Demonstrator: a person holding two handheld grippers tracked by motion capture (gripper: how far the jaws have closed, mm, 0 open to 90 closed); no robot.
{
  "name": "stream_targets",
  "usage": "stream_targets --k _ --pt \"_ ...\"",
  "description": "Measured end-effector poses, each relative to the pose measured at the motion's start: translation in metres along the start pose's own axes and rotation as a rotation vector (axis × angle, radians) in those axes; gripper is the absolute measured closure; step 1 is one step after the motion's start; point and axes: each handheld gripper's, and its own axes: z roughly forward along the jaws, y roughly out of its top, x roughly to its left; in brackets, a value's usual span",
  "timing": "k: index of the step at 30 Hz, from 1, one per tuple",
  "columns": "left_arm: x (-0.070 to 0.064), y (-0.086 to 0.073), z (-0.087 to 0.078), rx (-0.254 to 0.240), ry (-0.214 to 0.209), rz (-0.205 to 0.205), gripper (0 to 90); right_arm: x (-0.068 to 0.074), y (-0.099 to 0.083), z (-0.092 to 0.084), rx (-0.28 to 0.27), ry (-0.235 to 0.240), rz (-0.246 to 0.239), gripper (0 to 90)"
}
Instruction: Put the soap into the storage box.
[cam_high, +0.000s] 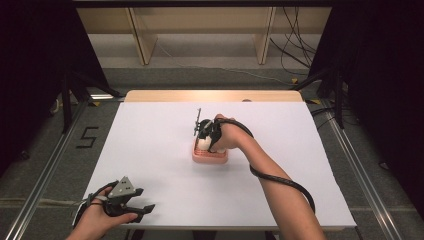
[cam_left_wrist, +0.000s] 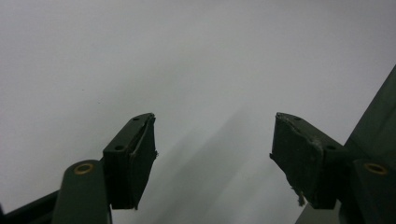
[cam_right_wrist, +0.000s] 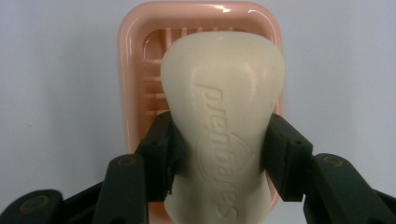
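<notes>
Two tools are at work, and just one is busy. The right tool (cam_right_wrist: 219, 154) pinches a cream bar of soap (cam_right_wrist: 223, 116), its black pads pressed against the bar's two long sides at the narrowed waist. Behind the soap lies a pink soap dish (cam_right_wrist: 130, 70), its ribbed floor visible past the bar's far end toward the top of the right gripper view. The bar's long axis runs straight up that frame, in line with the dish's longer side, so the coming move seems to turn on depth alone: whether the soap goes down into the dish or comes up out of it, no turning looks needed. Whether the bar touches the ribs cannot be told.

From the high view, the right tool (cam_high: 206, 131) and the dish (cam_high: 210, 156) sit just right of the worktop's (cam_high: 150, 150) middle. The left tool (cam_high: 131, 206) rests at the lower left of that frame, well apart from the dish, jaws spread with nothing between them.
</notes>
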Motion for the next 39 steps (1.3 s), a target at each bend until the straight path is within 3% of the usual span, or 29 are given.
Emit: stream_targets --k 11,15,16,17,18,19,20,22,23,26,27,28,29,31,32,33,35,36,37,38,39 --pt "-0.002 -0.001 0.000 0.003 -0.012 -0.030 30.3 -0.001 0.000 0.004 0.000 -0.014 -0.007 48.9" --pt "-0.003 -0.001 0.000 0.001 -0.013 -0.043 30.3 0.001 0.000 -0.004 -0.031 -0.024 0.043 41.0" --pt "-0.002 -0.001 0.000 0.003 -0.010 -0.016 30.2 0.000 0.000 -0.005 -0.044 -0.034 0.025 38.9" --pt "-0.002 -0.001 0.000 0.001 -0.010 -0.020 30.2 0.003 -0.001 -0.008 -0.054 -0.035 0.047 36.9" --pt "-0.002 -0.001 0.000 0.000 -0.010 -0.019 30.2 0.004 -0.003 -0.010 -0.061 -0.039 0.040 35.2" --pt "-0.003 -0.001 0.000 0.001 -0.013 -0.042 30.3 0.006 -0.004 -0.013 -0.061 -0.044 0.047 33.7" --pt "-0.003 -0.001 0.000 0.001 -0.014 -0.041 30.2 0.011 -0.006 -0.015 -0.065 -0.044 0.103 32.6" --pt "-0.003 -0.001 0.000 0.001 -0.012 -0.039 30.2 0.014 -0.014 -0.017 -0.089 -0.068 0.104 30.9" --pt "-0.002 -0.001 0.000 -0.005 -0.010 -0.027 30.2 0.020 -0.019 -0.019 -0.100 -0.077 0.145 30.1" --pt "0.001 -0.001 0.001 0.002 0.003 0.001 30.2 0.029 -0.034 -0.020 -0.159 -0.067 0.176 28.6" --pt "-0.002 -0.001 0.001 0.012 -0.007 -0.049 30.2 0.034 -0.042 -0.022 -0.178 -0.071 0.174 28.6" --pt "-0.003 -0.002 0.002 0.005 0.002 -0.048 30.2 0.038 -0.047 -0.023 -0.188 -0.079 0.180 28.6" --pt "-0.001 -0.001 0.001 0.003 0.000 -0.016 30.3 0.041 -0.054 -0.023 -0.190 -0.089 0.173 28.6" --pt "0.000 -0.001 0.002 0.014 0.007 -0.008 30.2 0.050 -0.067 -0.025 -0.209 -0.110 0.197 28.7" --pt "0.000 -0.001 0.002 0.013 0.007 -0.008 30.2 0.057 -0.075 -0.027 -0.218 -0.107 0.222 28.9" --pt "-0.001 -0.002 0.002 0.014 0.000 -0.022 30.2 0.060 -0.080 -0.027 -0.229 -0.106 0.214 28.9" --pt "0.001 -0.002 0.002 0.017 0.009 -0.008 30.2 0.068 -0.090 -0.029 -0.239 -0.099 0.244 28.9" --pt "-0.002 -0.003 0.003 0.017 -0.002 -0.052 30.3 0.073 -0.098 -0.029 -0.244 -0.102 0.244 28.9" --pt "-0.002 -0.003 0.003 0.019 0.005 -0.055 30.2 0.078 -0.105 -0.029 -0.243 -0.109 0.263 29.2" --pt "-0.001 -0.003 0.003 0.026 0.007 -0.050 30.2 0.081 -0.109 -0.029 -0.251 -0.102 0.264 29.1" --pt "0.003 -0.002 0.003 0.025 0.018 0.002 30.2 0.084 -0.115 -0.028 -0.262 -0.109 0.263 29.2"
